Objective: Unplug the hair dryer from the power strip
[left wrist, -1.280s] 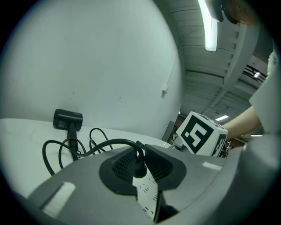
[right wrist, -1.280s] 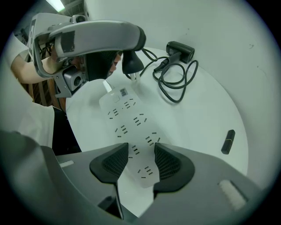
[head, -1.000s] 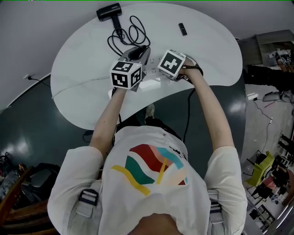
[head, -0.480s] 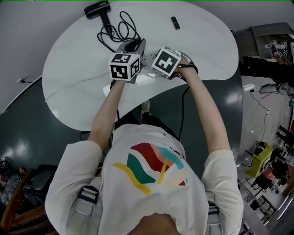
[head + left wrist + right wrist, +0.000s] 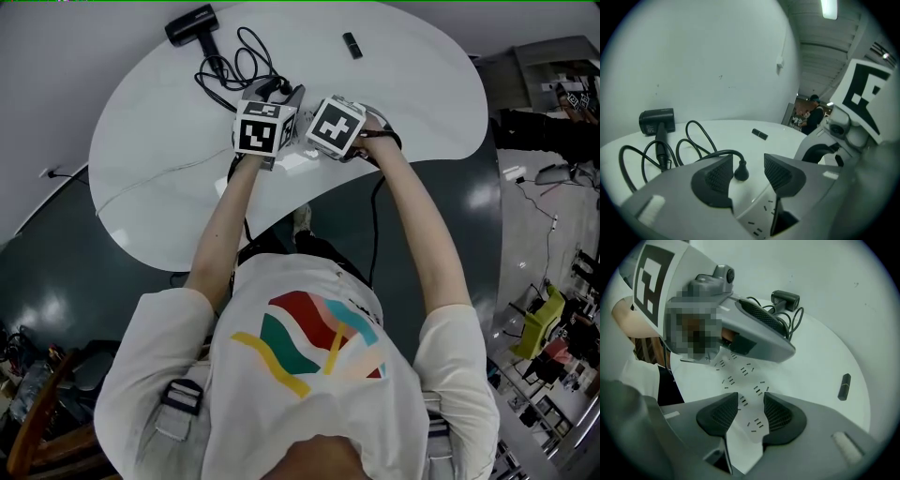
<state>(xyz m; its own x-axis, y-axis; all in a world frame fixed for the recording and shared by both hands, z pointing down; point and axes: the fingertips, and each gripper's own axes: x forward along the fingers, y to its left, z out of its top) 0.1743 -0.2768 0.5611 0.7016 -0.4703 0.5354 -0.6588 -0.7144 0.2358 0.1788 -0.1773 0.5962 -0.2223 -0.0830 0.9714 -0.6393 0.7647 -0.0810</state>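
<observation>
The black hair dryer lies at the table's far left, its cord looped toward me. In the left gripper view its plug lies on the table just past the white power strip, in none of its sockets. My left gripper is opening, its pads on either side of the plug without touching it. My right gripper points steeply down over the power strip. Its jaws are closing a little, and the strip's socket face shows between pads that stand over it rather than clamping its sides.
A small black stick-like object lies at the far side of the white rounded table. A thin white cable runs left from the power strip. Dark floor surrounds the table. Chairs and clutter stand at the right.
My left gripper's marker cube has shifted right, closer to the right gripper's cube. The right gripper has stayed where it was over the strip.
</observation>
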